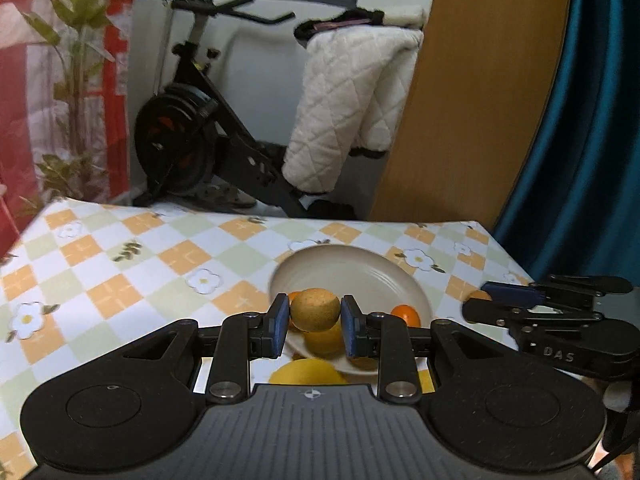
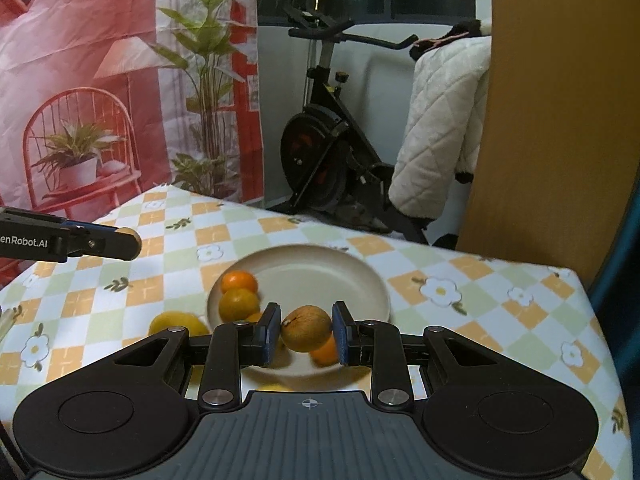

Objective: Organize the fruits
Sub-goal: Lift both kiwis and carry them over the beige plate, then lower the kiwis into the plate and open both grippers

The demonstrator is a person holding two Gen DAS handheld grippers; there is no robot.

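Left gripper (image 1: pixel 315 322): its blue-padded fingers (image 1: pixel 280 320) are clamped on a round, dull tan-brown fruit (image 1: pixel 315 309), held clear of the table above the near rim of the plate. Right gripper (image 2: pixel 306 332): its blue pads (image 2: pixel 271 330) pinch a second brownish round fruit with a pale stem scar (image 2: pixel 306 328), likewise carried above the near part of the plate. In the left wrist view the right gripper appears side-on at the right edge, with a sliver of its fruit showing at the tip.

Below the grippers: a large yellow fruit (image 2: pixel 178 322) lies on the table just beside the plate's near-left rim.

Plate: a round, shallow, cream-coloured plate (image 2: pixel 320 276) sits on the table. Two small orange citrus fruits (image 2: pixel 239 292) rest side by side, touching, against its left inner edge. A further orange fruit (image 2: pixel 325 351) lies near the front rim, partly hidden behind the right gripper's load. The far half of the plate is bare.

Table: a cloth checked in orange, pale green and white with daisy prints (image 2: pixel 440 292) covers it.

Beyond the table: a black exercise bike (image 2: pixel 332 148) with a white quilted garment (image 2: pixel 440 128) draped at its right. A red-and-white printed backdrop showing potted plants (image 2: pixel 100 80) hangs at left; a tan wooden panel (image 2: pixel 560 120) stands at right.
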